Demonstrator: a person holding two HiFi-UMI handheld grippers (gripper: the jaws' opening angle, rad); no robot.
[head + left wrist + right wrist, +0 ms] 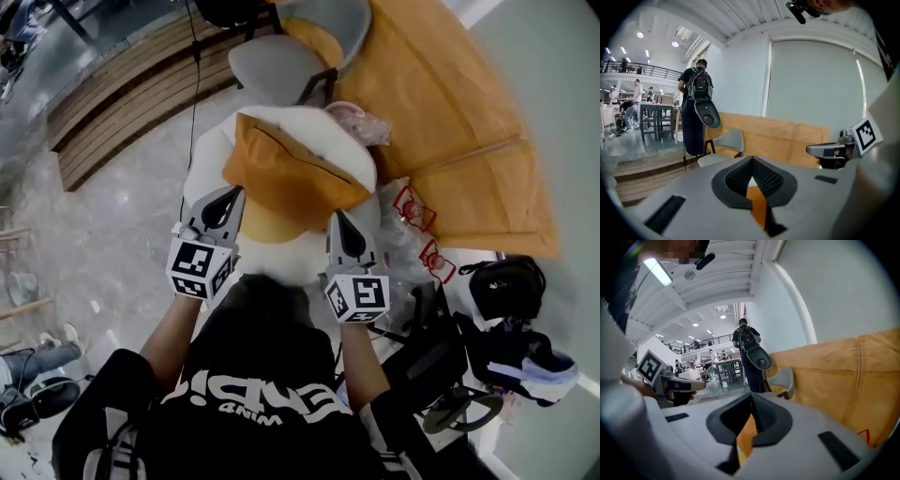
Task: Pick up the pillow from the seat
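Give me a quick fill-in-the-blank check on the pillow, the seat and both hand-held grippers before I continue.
1. The pillow is ____ in colour.
2. Under it is a round ____ seat.
3. The left hand-held gripper and the right hand-held gripper both have their jaws ____ on the pillow's fabric.
4. Beyond the seat stands a ____ chair.

Missing words: orange; white; shut; grey.
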